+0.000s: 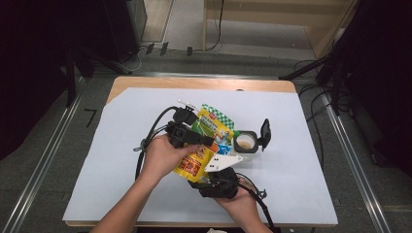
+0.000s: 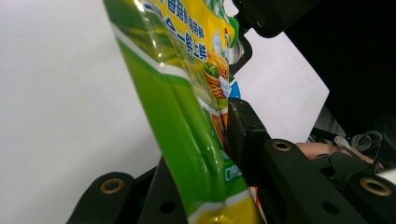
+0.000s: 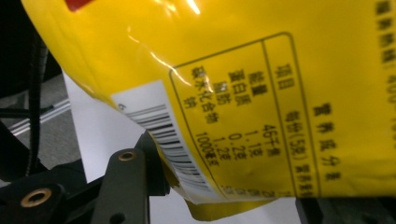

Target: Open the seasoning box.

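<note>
A yellow and green printed pouch (image 1: 200,158) hangs tilted above the middle of the white sheet. My left gripper (image 1: 203,138) comes in from the left and is shut on its upper half. In the left gripper view the pouch (image 2: 187,116) runs edge-on between the jaws of the left gripper (image 2: 205,154), and the right-hand jaw presses on its printed face. My right gripper (image 1: 207,175), with its grey plate on top, is at the pouch's bottom end. In the right gripper view the yellow back with a barcode (image 3: 233,70) sits in the right gripper (image 3: 210,179). One jaw dents it and the other is hidden.
A small clear cup (image 1: 245,141) with tan contents stands just right of the pouch, its black flip lid (image 1: 265,132) open. The white sheet (image 1: 145,111) covers most of the wooden table (image 1: 204,83). Cables trail from both grippers toward the front edge.
</note>
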